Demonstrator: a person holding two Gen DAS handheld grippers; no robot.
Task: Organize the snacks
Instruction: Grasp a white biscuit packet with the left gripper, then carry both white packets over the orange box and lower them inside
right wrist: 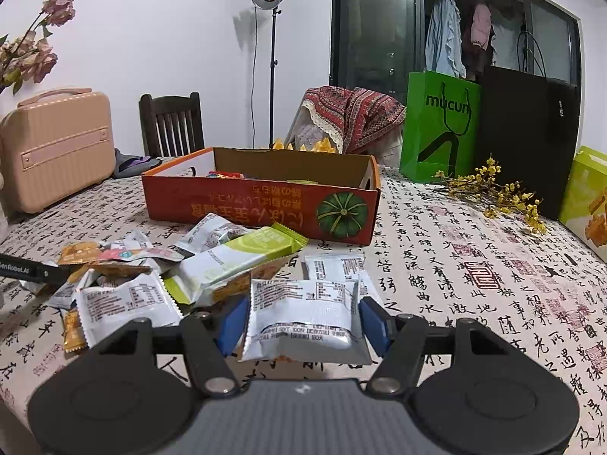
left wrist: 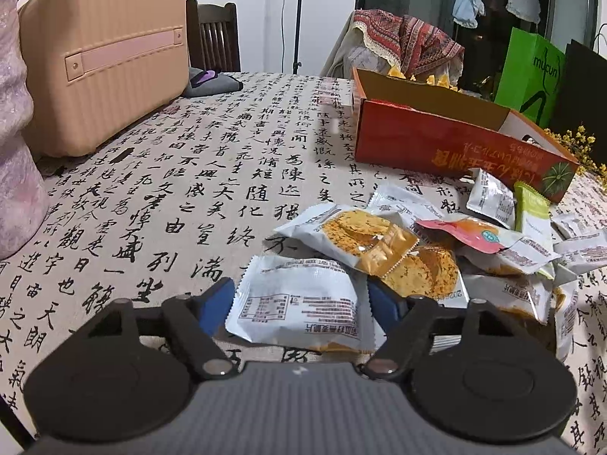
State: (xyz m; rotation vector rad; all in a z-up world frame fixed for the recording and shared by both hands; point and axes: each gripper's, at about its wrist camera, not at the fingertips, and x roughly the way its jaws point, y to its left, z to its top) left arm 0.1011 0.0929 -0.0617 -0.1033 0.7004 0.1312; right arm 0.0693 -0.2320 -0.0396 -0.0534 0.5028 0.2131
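A white snack packet [left wrist: 296, 297] lies flat on the tablecloth, label side up, between the blue pads of my left gripper [left wrist: 299, 301]. The pads stand at its side edges without squeezing it. Beyond it sprawls a pile of snack packets [left wrist: 417, 242], white, orange and green. My right gripper [right wrist: 301, 322] is shut on another white snack packet [right wrist: 303, 311], which bulges between the pads. The orange pumpkin-print cardboard box [right wrist: 261, 204] stands open behind the pile [right wrist: 151, 276], with a few items inside. In the left wrist view the box [left wrist: 447, 140] is at the upper right.
A pink hard case [left wrist: 102, 60] stands at the table's far left and a dark chair [right wrist: 170, 121] behind it. A green paper bag [right wrist: 440, 125], a black bag [right wrist: 527, 132], yellow flower sprigs [right wrist: 493, 189] and a light-green box [right wrist: 588, 197] line the right side.
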